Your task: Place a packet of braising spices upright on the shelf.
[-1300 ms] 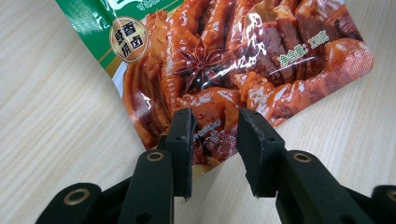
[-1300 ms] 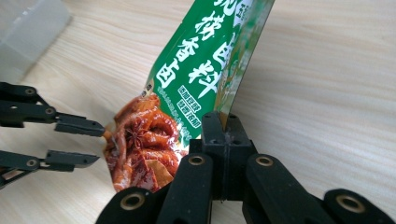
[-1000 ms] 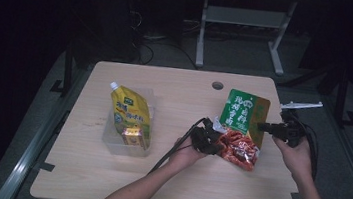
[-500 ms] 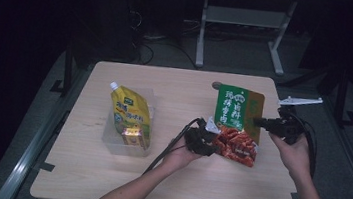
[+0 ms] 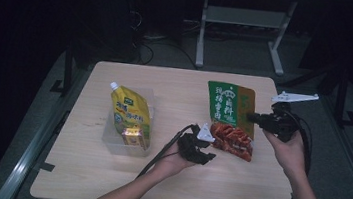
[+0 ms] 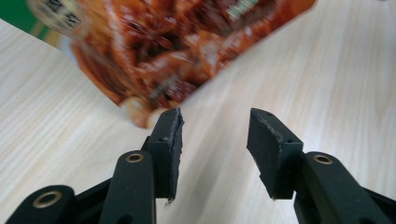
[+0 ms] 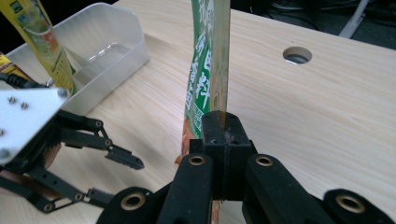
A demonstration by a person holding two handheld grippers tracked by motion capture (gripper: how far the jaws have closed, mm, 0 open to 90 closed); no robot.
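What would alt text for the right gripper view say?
The right gripper's black jaws are shut on the edge of a green and red printed snack pouch, lifting it above a pale wooden table. To the left sit the open left gripper and a clear plastic tub.

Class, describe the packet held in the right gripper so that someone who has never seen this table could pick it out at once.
Start at the wooden table and go to its right half. There the right gripper pinches the edge of a flat packet, lifting that side. It is green on top with large pale characters and red food pictured below, unlike the yellow pouch in the clear tub on the left.
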